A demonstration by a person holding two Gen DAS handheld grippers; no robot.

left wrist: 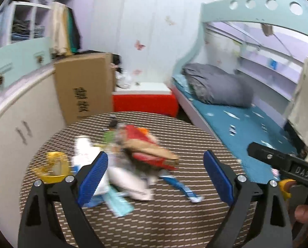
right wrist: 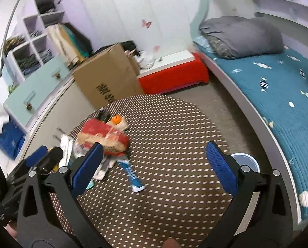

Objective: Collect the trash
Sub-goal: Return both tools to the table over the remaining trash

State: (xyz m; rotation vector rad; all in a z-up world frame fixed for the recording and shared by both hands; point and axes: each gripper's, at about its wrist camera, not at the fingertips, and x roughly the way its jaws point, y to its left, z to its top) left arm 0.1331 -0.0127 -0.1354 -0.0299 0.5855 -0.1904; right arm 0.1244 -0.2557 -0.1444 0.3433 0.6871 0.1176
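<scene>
A pile of trash lies on a round brown patterned table (left wrist: 185, 217) (right wrist: 174, 124). It holds a red and tan carton (left wrist: 152, 150) (right wrist: 104, 136), a blue and white wrapper (left wrist: 181, 188) (right wrist: 133, 175), white paper (left wrist: 129, 184), a light blue packet (left wrist: 118, 204) and a yellow plastic piece (left wrist: 54, 167). My left gripper (left wrist: 156, 179) is open above the near side of the pile. My right gripper (right wrist: 154, 167) is open and empty, above the table to the right of the pile. Both views are blurred.
A cardboard box (left wrist: 85, 86) (right wrist: 110, 76) and a red and white box (left wrist: 143, 97) (right wrist: 174, 72) stand behind the table. Cabinets (left wrist: 19, 119) run along the left. A bed (left wrist: 236, 115) (right wrist: 278, 95) with a grey pillow lies on the right. A round white and blue bin (right wrist: 245, 161) sits by the bed.
</scene>
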